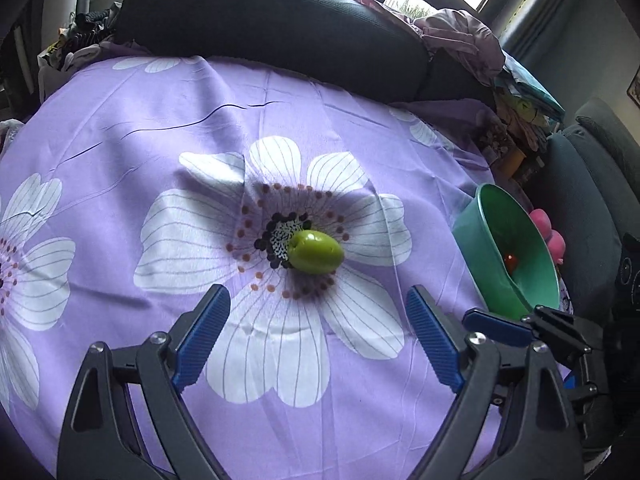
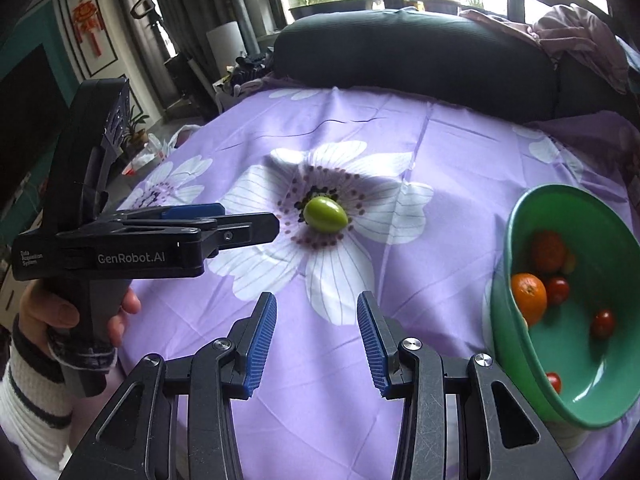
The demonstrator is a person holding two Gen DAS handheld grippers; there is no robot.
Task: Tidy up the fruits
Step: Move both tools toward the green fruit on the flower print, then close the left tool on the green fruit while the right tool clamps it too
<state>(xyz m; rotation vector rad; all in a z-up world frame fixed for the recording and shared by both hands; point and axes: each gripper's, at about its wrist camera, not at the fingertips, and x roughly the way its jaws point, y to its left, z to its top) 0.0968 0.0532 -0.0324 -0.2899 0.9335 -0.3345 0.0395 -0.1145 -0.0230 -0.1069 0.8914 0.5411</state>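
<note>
Here, glossy green oval fruit [image 1: 316, 251] on flowered purple cloth [image 1: 160, 128].

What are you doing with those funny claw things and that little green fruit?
A person is tidying fruit using two hand-held grippers. One green fruit is left lying on the purple flowered cloth, right on a big white flower. Both the left gripper and the right gripper are open, hold nothing and point toward it without touching it. The green bowl off to the side already holds an orange and some small red fruits.
</note>
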